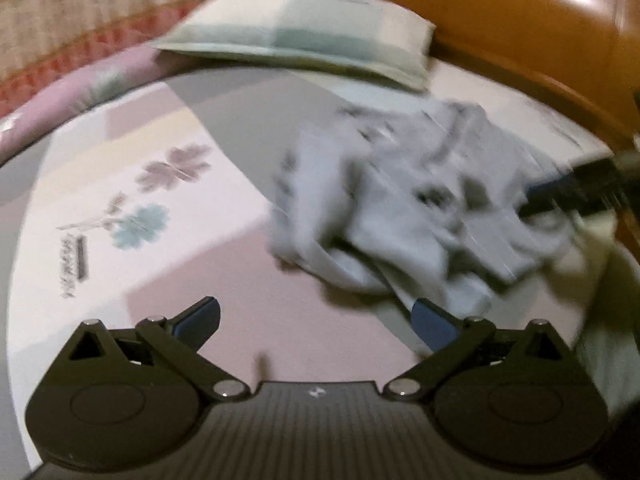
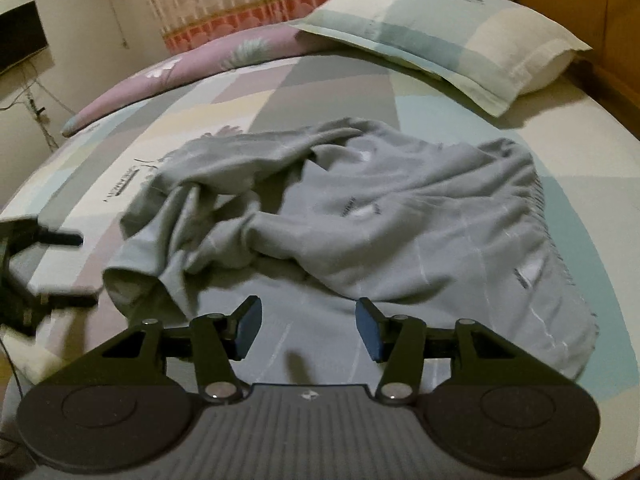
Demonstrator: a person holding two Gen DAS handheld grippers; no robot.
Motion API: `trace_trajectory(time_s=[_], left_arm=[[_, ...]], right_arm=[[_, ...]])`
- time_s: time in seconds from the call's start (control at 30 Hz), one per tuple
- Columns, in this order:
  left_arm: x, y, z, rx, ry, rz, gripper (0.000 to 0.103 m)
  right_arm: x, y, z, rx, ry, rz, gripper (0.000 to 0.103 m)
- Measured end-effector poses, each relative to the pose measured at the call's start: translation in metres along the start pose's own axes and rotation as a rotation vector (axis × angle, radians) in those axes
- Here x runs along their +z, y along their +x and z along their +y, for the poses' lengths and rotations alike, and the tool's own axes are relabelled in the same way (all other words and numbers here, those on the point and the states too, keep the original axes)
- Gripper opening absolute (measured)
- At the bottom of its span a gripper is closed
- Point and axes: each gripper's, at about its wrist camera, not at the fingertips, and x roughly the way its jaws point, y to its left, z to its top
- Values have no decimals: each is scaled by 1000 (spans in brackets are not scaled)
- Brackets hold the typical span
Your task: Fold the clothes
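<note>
1. On my left wrist view, the left gripper (image 1: 316, 320) has its fingers spread wide apart, and nothing sits between the blue pads (image 1: 434, 322).
2. It hangs over the pink and grey patchwork bedsheet (image 1: 168, 200), above a pink patch near me.
3. The grey garment (image 1: 420, 200) lies crumpled on the sheet, ahead and to the right of the fingers; its near edge comes close to the right fingertip, but the blur keeps me from telling whether they touch.
4. The right gripper (image 1: 576, 192) shows as a dark blurred shape at the garment's right edge.
5. A pale checked pillow (image 1: 304, 36) lies far across the bed, with the wooden headboard (image 1: 500, 12) to its right and a patterned curtain (image 1: 80, 12) at far left.
6. On my right wrist view, the right gripper (image 2: 308, 328) also has its fingers apart with nothing held; I see grey cloth under the gap.
7. The garment (image 2: 360, 208) spreads just ahead of the fingers, bunched and twisted on its left side, flatter on the right.
8. The left gripper (image 2: 36, 264) appears at the left edge, near the garment's near-left corner; I cannot tell from here how its fingers stand.
9. The pillow (image 2: 440, 28) rests at far right, and a dark screen (image 2: 20, 36) hangs on the wall at far left.
</note>
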Motion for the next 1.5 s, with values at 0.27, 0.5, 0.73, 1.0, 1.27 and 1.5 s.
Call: trace_trajectory(time_s=[0.27, 0.5, 0.73, 1.0, 1.27, 1.5], left_arm=[[23, 61, 13, 48, -94, 44, 101], [27, 62, 46, 166, -148, 59, 101], [41, 73, 60, 268, -68, 77, 103], [68, 86, 105, 390, -27, 76, 103], [86, 99, 117, 375, 2, 87, 103], [85, 97, 117, 355, 9, 101, 102]], right_arm=[[7, 7, 11, 15, -13, -8, 60], [11, 10, 18, -11, -60, -17, 64], [22, 19, 29, -3, -87, -31, 65], [27, 25, 31, -11, -90, -31, 65], [47, 39, 74, 86, -264, -68, 62], [51, 92, 162, 111, -700, -55, 49]])
